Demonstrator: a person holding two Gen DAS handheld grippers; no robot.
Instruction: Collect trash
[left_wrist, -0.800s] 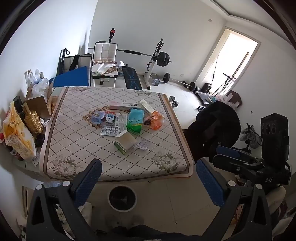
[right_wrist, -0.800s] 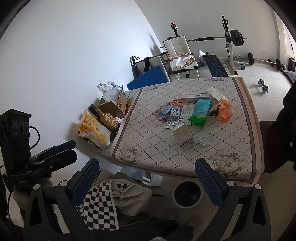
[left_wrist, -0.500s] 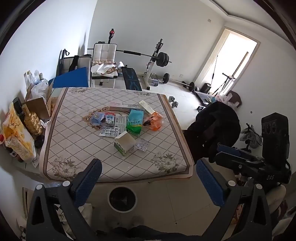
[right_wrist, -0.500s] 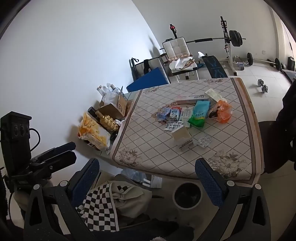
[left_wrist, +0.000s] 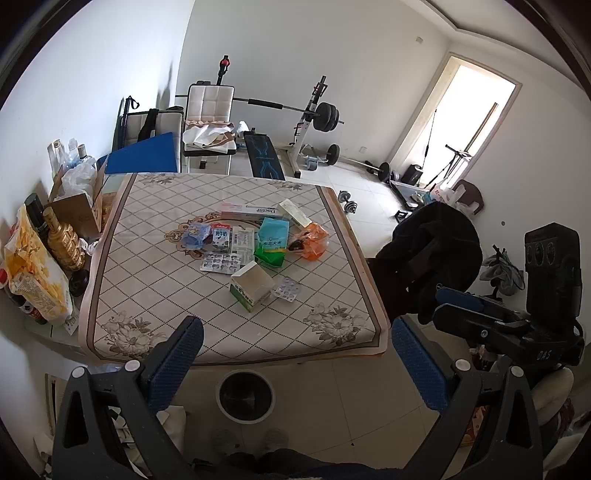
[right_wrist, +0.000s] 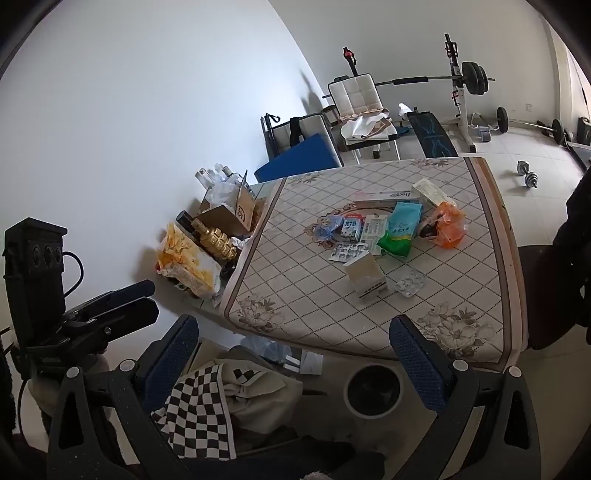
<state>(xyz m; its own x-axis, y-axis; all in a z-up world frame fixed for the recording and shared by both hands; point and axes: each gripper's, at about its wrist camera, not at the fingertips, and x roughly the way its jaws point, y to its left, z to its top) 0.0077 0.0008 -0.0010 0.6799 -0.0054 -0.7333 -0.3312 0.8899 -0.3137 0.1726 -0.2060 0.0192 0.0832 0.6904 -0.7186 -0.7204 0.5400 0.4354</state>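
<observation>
A pile of trash lies mid-table: a white-green carton (left_wrist: 252, 285) (right_wrist: 365, 276), blister packs (left_wrist: 287, 288) (right_wrist: 407, 282), a green-blue bag (left_wrist: 272, 242) (right_wrist: 400, 233), an orange plastic bag (left_wrist: 313, 241) (right_wrist: 447, 226) and small boxes. A round bin (left_wrist: 245, 397) (right_wrist: 374, 390) stands on the floor at the table's near edge. My left gripper (left_wrist: 295, 354) is open and empty, held back from the table above the bin. My right gripper (right_wrist: 293, 354) is open and empty, also short of the table. Each gripper shows in the other's view, the right one (left_wrist: 491, 321) and the left one (right_wrist: 110, 314).
The table (left_wrist: 155, 317) has a patterned cloth. Bottles, a cardboard box and a yellow bag (left_wrist: 33, 280) crowd a ledge on its left. A dark-draped chair (left_wrist: 432, 251) stands on its right. Checkered cloth (right_wrist: 207, 410) lies on the floor. Gym equipment (left_wrist: 317, 122) stands behind.
Both grippers have drifted slightly; the table sits a little farther and lower in both views. Nothing was picked up or shifted on the table.
</observation>
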